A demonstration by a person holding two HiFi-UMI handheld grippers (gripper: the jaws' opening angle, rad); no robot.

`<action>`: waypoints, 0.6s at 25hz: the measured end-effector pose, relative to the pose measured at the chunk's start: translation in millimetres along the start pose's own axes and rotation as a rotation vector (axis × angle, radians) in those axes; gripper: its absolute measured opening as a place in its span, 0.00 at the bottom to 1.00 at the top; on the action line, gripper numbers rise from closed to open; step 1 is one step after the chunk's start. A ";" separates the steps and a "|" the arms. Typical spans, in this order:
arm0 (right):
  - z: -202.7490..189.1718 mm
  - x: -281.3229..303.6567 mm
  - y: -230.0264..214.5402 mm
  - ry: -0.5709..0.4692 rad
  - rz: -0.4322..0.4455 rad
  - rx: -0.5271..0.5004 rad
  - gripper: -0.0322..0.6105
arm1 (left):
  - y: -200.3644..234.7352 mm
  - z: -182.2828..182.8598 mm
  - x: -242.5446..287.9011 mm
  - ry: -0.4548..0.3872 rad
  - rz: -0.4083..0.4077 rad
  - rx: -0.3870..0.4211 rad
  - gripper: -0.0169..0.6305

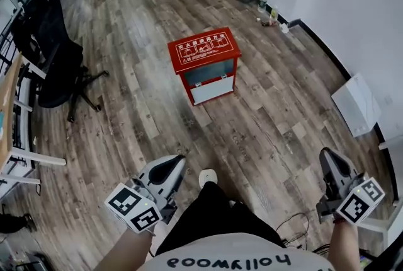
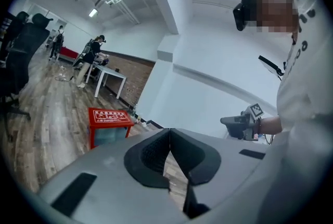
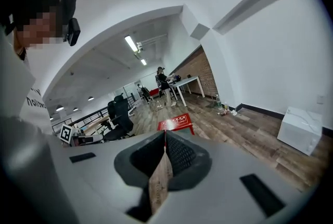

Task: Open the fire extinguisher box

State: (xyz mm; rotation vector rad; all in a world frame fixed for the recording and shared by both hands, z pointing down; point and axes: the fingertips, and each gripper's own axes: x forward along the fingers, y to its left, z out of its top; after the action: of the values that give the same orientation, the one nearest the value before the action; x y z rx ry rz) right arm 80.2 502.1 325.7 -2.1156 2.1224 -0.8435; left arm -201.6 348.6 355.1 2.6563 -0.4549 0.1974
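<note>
The red fire extinguisher box [image 1: 204, 64] stands on the wooden floor ahead of me, its lid with white print down and its glass front facing me. It also shows small and far off in the left gripper view as the red box [image 2: 109, 116] and beyond the jaw tips in the right gripper view as the red box [image 3: 176, 123]. My left gripper [image 1: 178, 161] hangs low at the left, well short of the box, with its jaws shut and nothing between them. My right gripper [image 1: 327, 154] is held low at the right, its jaws shut and empty too.
Black office chairs [image 1: 58, 57] stand by a desk at the left. A white box [image 1: 357, 103] sits against the right wall, with bottles [image 1: 272, 12] further along the skirting. People stand far off by a white table [image 2: 110, 76]. Open wooden floor lies between me and the red box.
</note>
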 end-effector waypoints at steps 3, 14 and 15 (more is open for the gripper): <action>10.2 31.0 7.5 -0.007 -0.007 0.036 0.07 | 11.7 19.5 18.9 0.018 -0.078 0.032 0.04; 87.6 141.6 49.4 -0.099 0.055 -0.015 0.07 | 87.4 90.5 47.7 -0.006 -0.116 0.063 0.04; 89.8 147.9 51.6 -0.094 0.053 -0.030 0.07 | 94.0 93.8 50.4 -0.013 -0.114 0.062 0.04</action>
State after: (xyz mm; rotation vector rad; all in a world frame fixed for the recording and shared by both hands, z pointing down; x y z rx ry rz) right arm 56.4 328.9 280.7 -2.0584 2.1472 -0.6968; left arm -180.9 212.9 318.8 2.7359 -0.3048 0.1612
